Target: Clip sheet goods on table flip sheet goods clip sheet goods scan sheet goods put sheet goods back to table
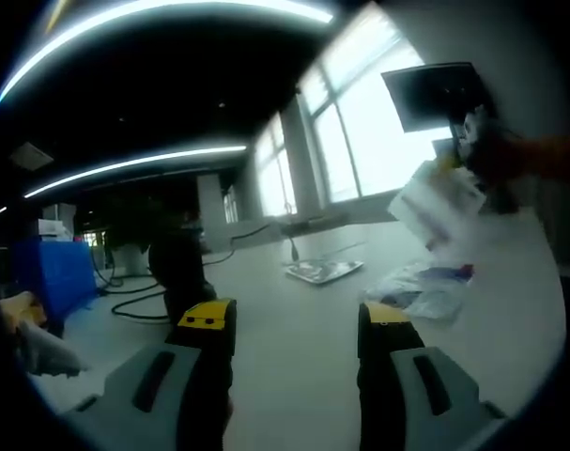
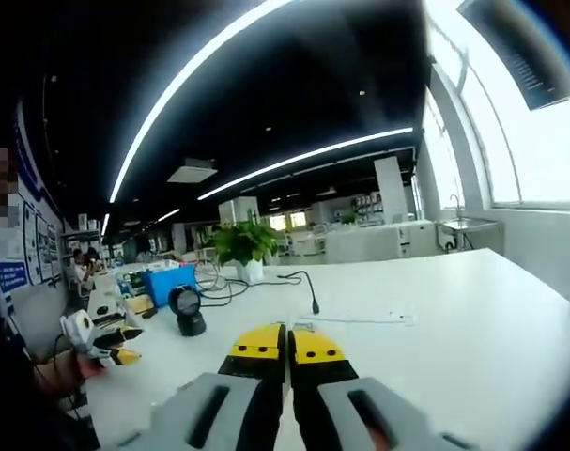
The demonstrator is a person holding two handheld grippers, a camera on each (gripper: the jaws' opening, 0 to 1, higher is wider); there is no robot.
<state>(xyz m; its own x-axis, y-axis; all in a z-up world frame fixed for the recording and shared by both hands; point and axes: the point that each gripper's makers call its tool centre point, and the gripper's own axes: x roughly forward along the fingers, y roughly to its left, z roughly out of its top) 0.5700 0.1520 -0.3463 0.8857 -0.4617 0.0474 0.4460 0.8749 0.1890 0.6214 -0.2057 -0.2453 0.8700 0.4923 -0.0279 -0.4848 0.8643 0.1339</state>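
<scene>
My left gripper (image 1: 295,316) is open over the white table (image 1: 294,376), with nothing between its yellow-tipped jaws. At the upper right, my right gripper (image 1: 468,150) holds a white sheet packet (image 1: 439,202) up in the air. A flat sheet packet (image 1: 323,272) lies further along the table, and crumpled plastic bags (image 1: 425,289) lie beside it. In the right gripper view, my right gripper (image 2: 286,344) has its jaws pressed together, and the packet itself is hidden from that camera. My left gripper (image 2: 125,345) shows at the far left, held by a hand.
A black scanner (image 2: 186,311) (image 1: 177,263) stands on the table, with cables (image 2: 303,282) running past it. A blue bin (image 2: 167,280) and a potted plant (image 2: 245,242) sit behind. Windows (image 1: 369,122) line the far side.
</scene>
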